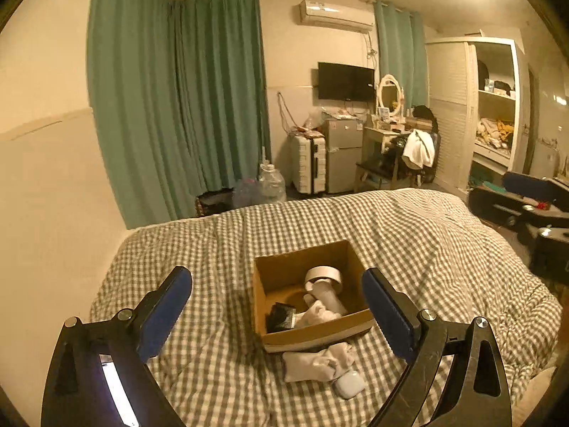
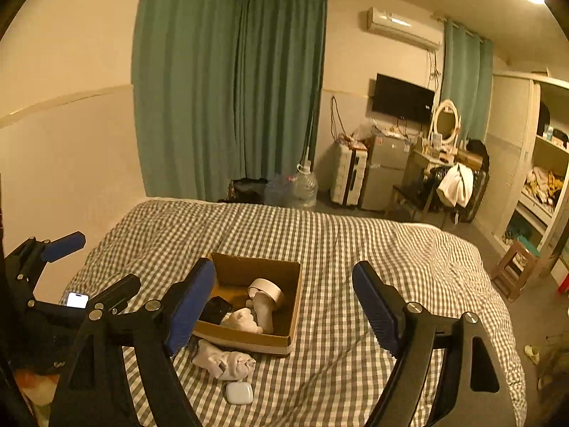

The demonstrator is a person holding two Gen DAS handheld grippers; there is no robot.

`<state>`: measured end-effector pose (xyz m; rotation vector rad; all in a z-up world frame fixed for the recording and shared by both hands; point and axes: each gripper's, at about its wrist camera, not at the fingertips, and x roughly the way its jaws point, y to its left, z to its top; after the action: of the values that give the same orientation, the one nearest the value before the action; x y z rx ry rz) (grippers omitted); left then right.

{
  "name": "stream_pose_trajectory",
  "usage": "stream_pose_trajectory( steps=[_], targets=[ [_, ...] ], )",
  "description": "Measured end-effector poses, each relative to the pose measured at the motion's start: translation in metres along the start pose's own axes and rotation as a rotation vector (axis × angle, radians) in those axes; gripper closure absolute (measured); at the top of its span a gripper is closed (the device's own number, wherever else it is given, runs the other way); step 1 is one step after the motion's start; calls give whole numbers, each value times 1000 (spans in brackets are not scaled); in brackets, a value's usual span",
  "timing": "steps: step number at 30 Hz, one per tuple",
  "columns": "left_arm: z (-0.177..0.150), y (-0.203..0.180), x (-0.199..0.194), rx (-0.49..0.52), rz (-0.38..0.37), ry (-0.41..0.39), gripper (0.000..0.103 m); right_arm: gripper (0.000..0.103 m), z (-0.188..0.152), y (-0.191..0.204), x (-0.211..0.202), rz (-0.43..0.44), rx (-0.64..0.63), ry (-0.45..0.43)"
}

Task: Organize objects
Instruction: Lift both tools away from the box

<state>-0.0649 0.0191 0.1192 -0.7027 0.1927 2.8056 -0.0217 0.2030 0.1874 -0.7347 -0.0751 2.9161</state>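
Observation:
An open cardboard box [image 1: 313,339] sits mid-bed on the checked quilt. Inside lie a tape roll [image 1: 323,274], a white bottle-shaped object [image 1: 329,295], a black item [image 1: 281,316] and a white cloth. On the quilt in front of the box are a crumpled white cloth [image 1: 316,364] and a white earbud case [image 1: 350,384]. My left gripper [image 1: 275,277] hangs open above and short of the box, holding nothing. The right wrist view shows the same box [image 2: 245,339], crumpled cloth [image 2: 224,361] and case [image 2: 239,392]. My right gripper [image 2: 284,268] is open and empty, with the left gripper [image 2: 99,263] at its left.
The quilt [image 1: 426,249] covers the whole bed, and a bare wall runs along its left side. Beyond the foot stand water jugs [image 2: 302,186], a suitcase [image 2: 350,174], a small fridge and a dressing table. An open wardrobe [image 1: 494,106] and a stool [image 2: 515,267] are at right.

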Motion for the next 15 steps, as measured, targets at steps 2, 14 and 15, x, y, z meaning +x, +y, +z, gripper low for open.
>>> stream_pose_trajectory(
  steps=[2,14,15],
  targets=[
    [-5,5,-10,-9,20,-20,4,23,-6,3,-12,-10,-7,-14],
    [-71,19,-6,-132,71,-9,0,16,-97,17,1,50,47,32],
    [-76,19,-4,-136,72,-3,0,15,-104,19,9,59,49,51]
  ],
)
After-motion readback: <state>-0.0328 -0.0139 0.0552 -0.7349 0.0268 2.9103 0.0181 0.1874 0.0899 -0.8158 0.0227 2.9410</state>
